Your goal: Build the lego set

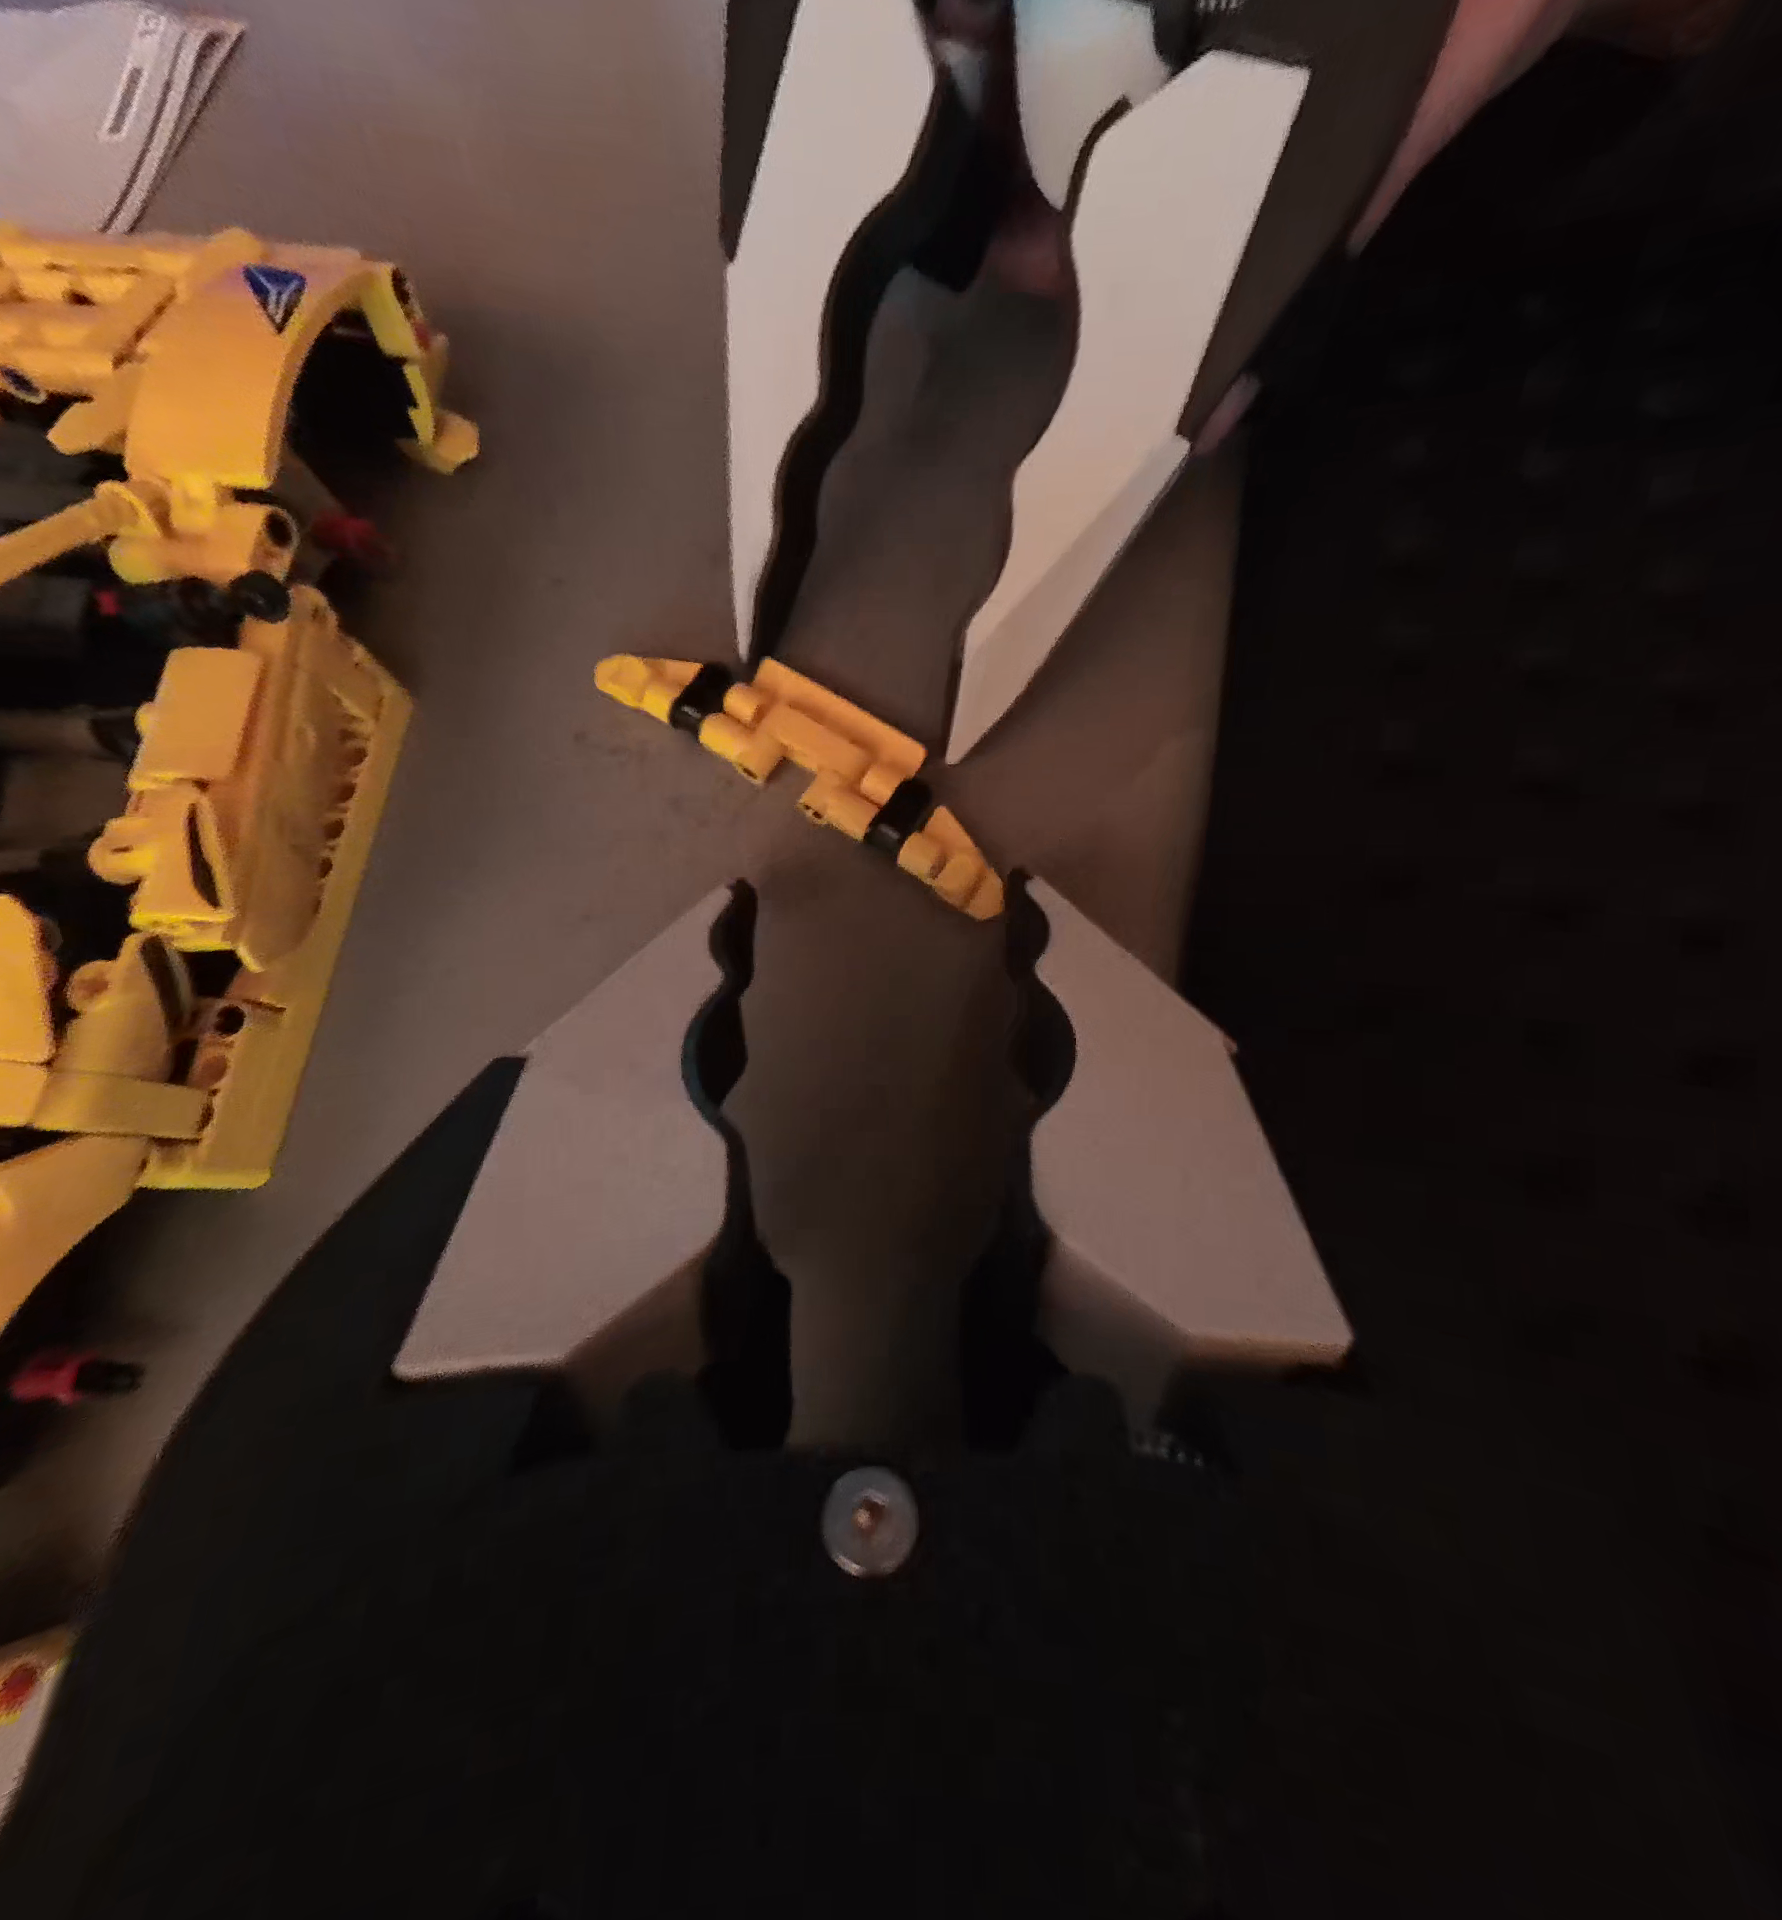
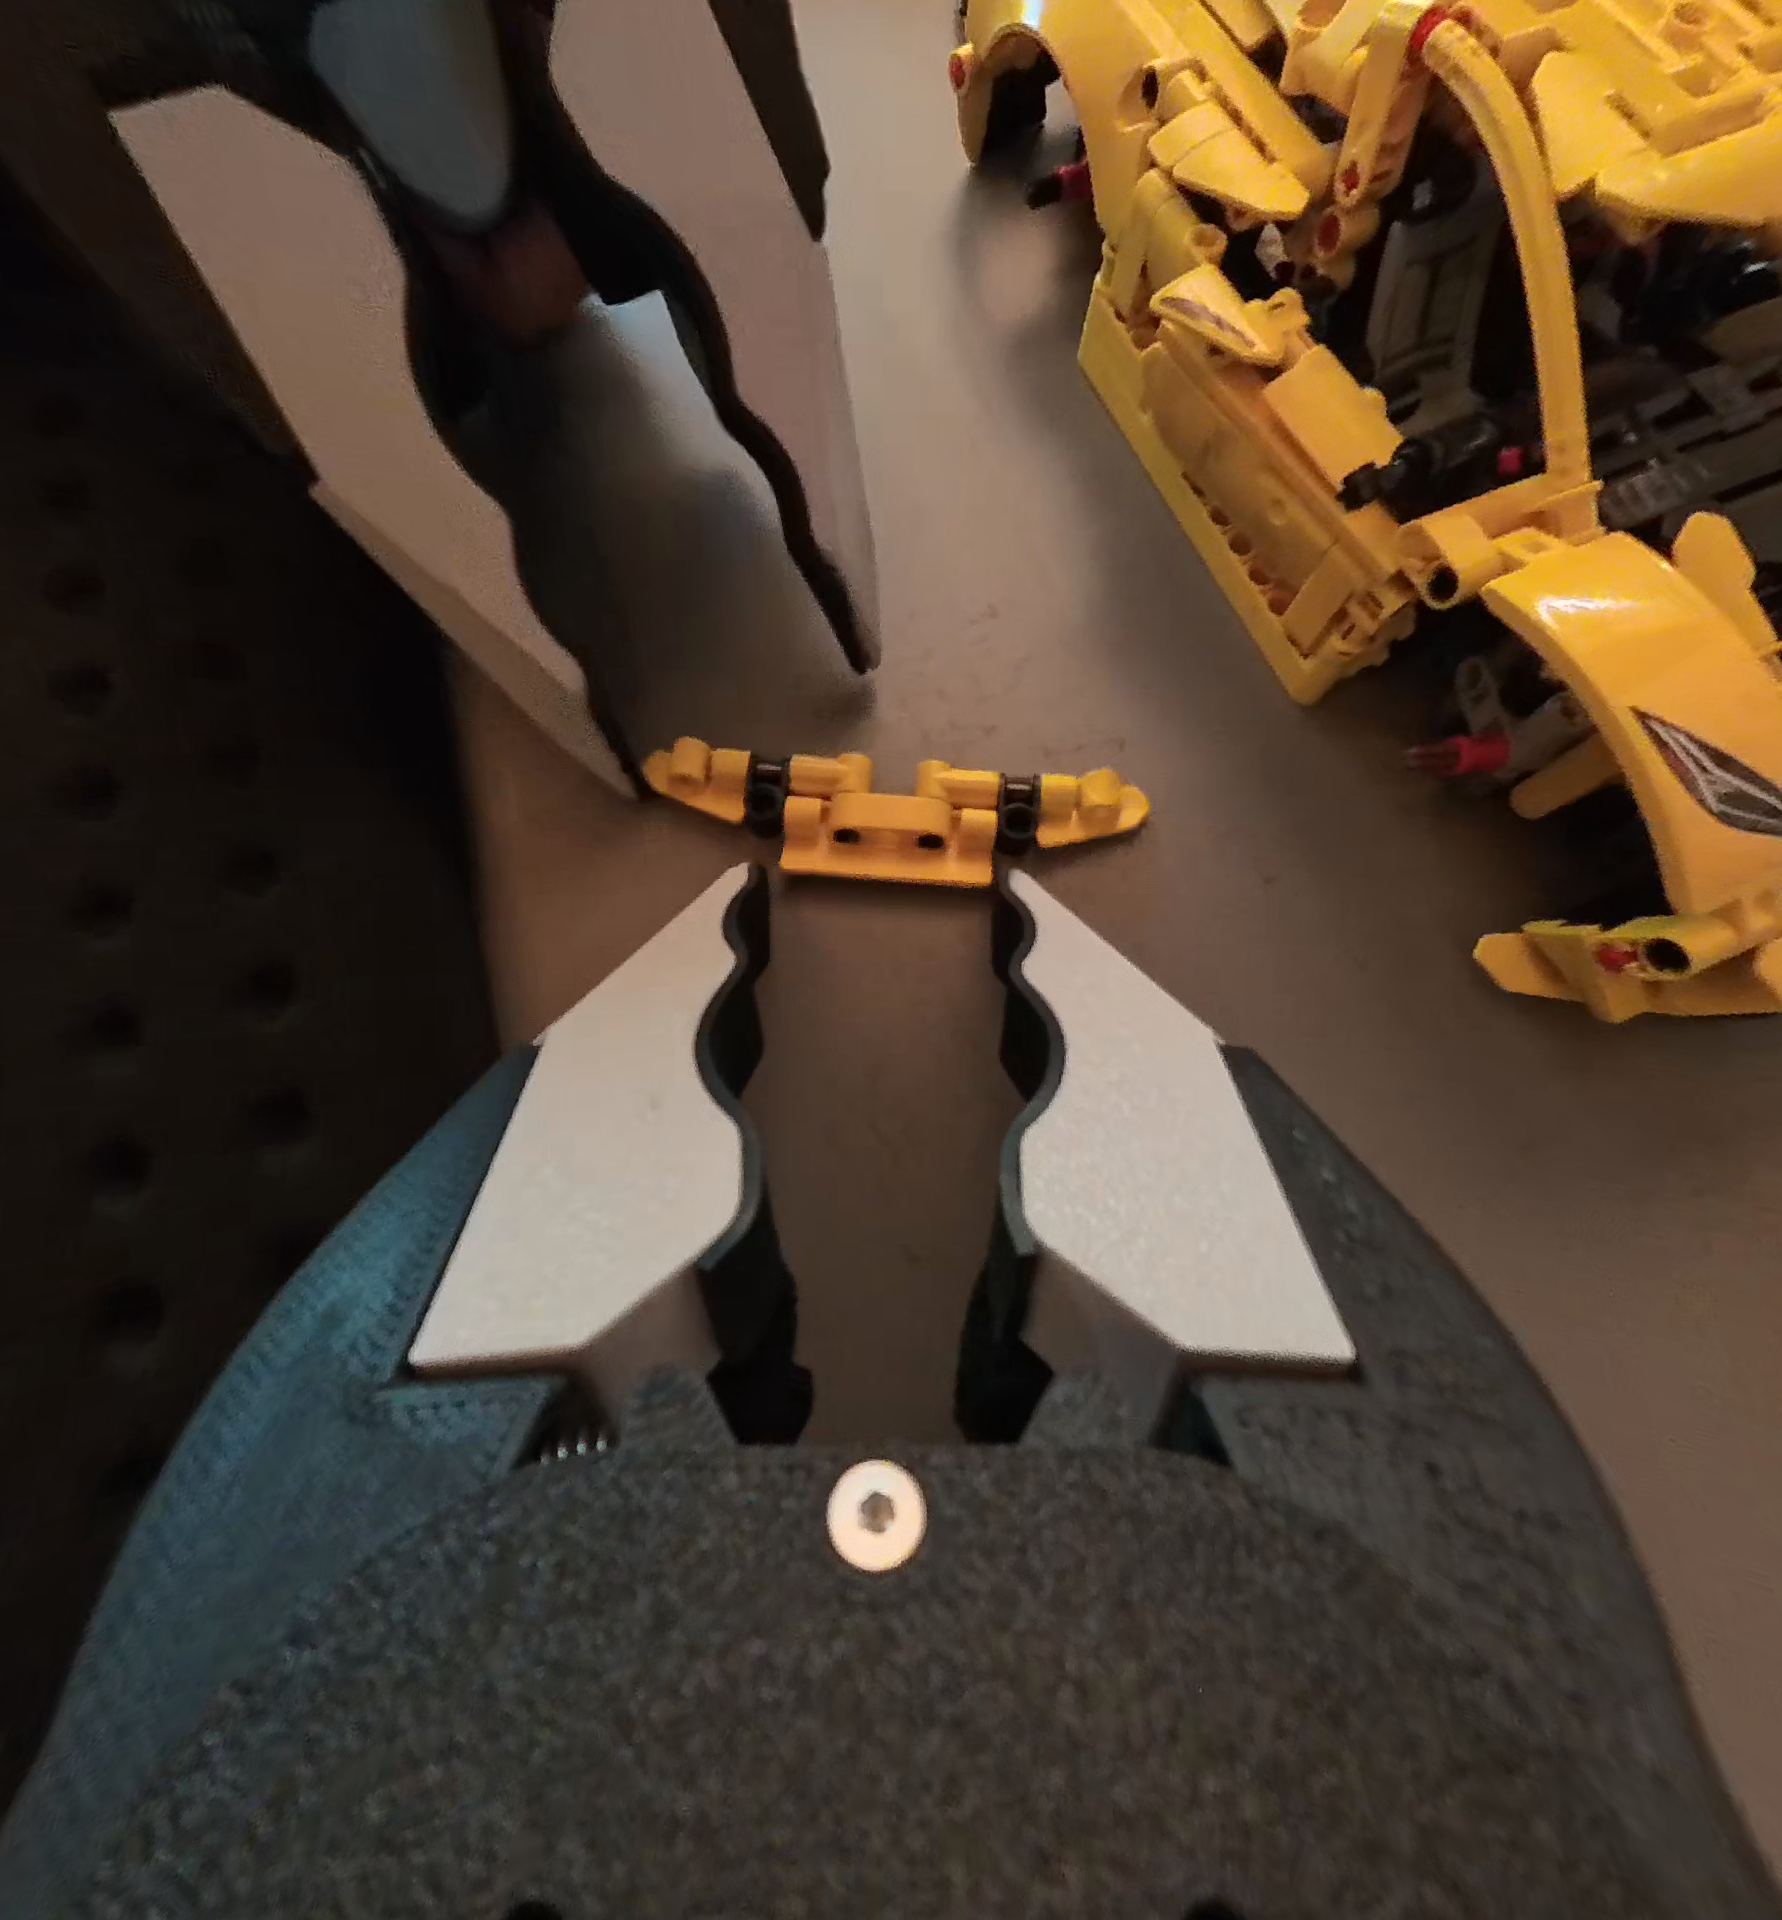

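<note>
Everything here is placed against the small yellow sub-assembly [image 1: 802, 781], a curved strip of yellow pieces with two black connectors, which lies flat on the grey bench [image 1: 554, 582].

In the left wrist view, far left of the strip stands the large yellow lego car [image 1: 191, 727], partly built, with arched wheel panels and red and black pins showing; it sits well apart from the strip. Beyond the car, at the top left corner, lies a white sheet of paper [image 1: 139, 114]. The left gripper [image 1: 876, 883] comes in from below the strip, its jaws spread wide and holding nothing; the right-hand tip sits just beside the strip's right end, though whether it touches cannot be told. The right gripper [image 1: 851, 707] reaches in from above the strip, its tips coming down at the strip's far edge. To the right of the strip the bench ends at a dark perforated surface [image 1: 1541, 935].

In the right wrist view, the same dark perforated surface [image 2: 139, 831] lies left of the strip [image 2: 892, 810]. The left gripper [image 2: 752, 727] descends from the upper left, one tip just beside the strip's left end, the other apart from it. The right gripper [image 2: 882, 878] sits directly below the strip, jaws wide open and empty, its tips just short of the flat middle plate. The car [image 2: 1438, 416] fills the upper right, well clear of the strip.
</note>
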A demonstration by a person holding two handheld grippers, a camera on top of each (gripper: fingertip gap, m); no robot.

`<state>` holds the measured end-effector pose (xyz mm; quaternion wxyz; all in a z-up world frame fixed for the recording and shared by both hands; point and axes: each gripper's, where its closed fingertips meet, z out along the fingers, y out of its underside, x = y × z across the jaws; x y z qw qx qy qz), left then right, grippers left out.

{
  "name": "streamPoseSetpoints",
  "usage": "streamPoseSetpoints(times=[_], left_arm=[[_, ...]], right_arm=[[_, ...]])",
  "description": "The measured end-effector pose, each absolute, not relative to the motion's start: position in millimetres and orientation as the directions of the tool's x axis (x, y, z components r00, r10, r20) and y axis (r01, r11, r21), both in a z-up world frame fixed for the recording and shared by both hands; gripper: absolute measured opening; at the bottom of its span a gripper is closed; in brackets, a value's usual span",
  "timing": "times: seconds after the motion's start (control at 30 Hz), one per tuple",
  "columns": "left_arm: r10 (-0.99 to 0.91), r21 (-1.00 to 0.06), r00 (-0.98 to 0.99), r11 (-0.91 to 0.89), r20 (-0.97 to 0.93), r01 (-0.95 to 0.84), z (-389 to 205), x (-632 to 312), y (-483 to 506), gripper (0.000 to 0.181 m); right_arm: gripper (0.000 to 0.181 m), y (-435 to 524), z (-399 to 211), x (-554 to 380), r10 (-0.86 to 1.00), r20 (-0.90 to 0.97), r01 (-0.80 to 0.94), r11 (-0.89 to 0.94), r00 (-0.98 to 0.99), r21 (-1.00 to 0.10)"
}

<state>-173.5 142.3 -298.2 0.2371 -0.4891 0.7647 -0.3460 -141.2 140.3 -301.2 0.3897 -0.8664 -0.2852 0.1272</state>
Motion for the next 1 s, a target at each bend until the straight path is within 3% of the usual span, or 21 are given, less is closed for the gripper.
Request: streamPoseSetpoints(times=[0.33,0.47,0.73,1.0], left_arm=[[-0.850,-0.775,-0.524,0.293,0.058,-0.560,-294.4,-182.0,116.4,0.031],[-0.854,-0.820,-0.498,0.172,0.152,-0.545,-279.8,-180.5,121.1,0.031],[-0.828,-0.770,-0.546,0.264,0.129,-0.581,-294.2,-182.1,109.5,0.025],[-0.846,-0.806,-0.497,0.153,0.192,-0.572,-282.0,-185.5,124.7,0.028]], right_arm=[[0.049,144.1,-297.0,-149.4,0.620,-0.058,0.364,-0.532,0.783,-0.765],[0.046,139.2,-280.3,-143.3,0.588,-0.100,0.273,-0.511,0.803,-0.815],[0.046,131.9,-290.0,-164.1,0.624,-0.252,0.240,-0.594,0.739,-0.768],[0.051,129.0,-291.5,-151.1,0.600,-0.186,0.294,-0.609,0.779,-0.737]])
